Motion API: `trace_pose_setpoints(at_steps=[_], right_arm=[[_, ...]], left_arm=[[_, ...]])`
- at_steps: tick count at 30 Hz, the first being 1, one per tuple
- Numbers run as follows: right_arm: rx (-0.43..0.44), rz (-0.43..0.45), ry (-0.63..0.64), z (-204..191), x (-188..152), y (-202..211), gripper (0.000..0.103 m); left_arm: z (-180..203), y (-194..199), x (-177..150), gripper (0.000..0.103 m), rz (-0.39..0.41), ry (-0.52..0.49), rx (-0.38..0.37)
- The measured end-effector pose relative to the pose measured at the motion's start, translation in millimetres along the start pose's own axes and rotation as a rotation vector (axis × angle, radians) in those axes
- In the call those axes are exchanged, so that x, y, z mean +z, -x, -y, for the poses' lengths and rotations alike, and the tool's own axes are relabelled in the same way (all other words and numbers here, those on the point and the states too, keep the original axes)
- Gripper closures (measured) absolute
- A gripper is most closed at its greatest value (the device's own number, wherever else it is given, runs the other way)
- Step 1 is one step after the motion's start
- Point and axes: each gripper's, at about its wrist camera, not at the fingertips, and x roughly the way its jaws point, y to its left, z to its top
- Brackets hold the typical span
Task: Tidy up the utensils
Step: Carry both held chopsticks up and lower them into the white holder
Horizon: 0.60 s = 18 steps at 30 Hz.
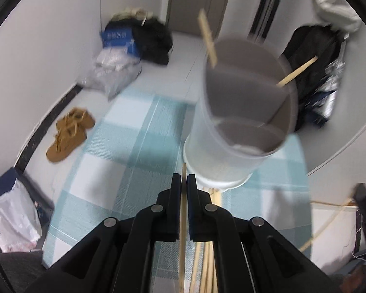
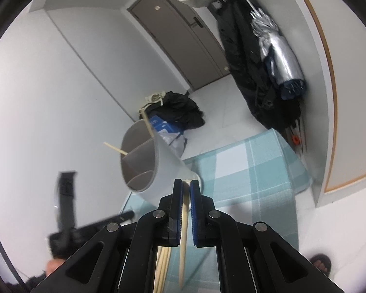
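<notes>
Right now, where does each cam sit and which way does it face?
Left wrist: on the left gripper, angled down at the holder and checked mat; shut on a chopstick.
Right wrist: on the right gripper, facing the holder and door; shut on a chopstick; left gripper, toes show.
Shared: holder, mat, black clothes pile.

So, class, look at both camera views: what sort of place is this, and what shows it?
Probably the entrance area of a home. A grey door stands at the far end, dark coats hang beside it, and brown shoes lie on the pale floor near a checked teal mat.
</notes>
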Motion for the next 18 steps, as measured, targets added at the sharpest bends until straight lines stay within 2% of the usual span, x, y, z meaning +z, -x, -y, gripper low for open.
trace_pose_setpoints(at_steps=[6,18], right_arm=[[-0.008,-0.002,0.086,-37.5,-0.6,-1.5,0.098],[-0.066,0.017,0.210,-85.3,-21.2,10.3,0.098]], left_arm=[[9.4,27.2,0.4,0.102,0.099,-0.071,-0.074],[4.0,60.3,-5.0,0.102,0.175,-0.121,-0.169]])
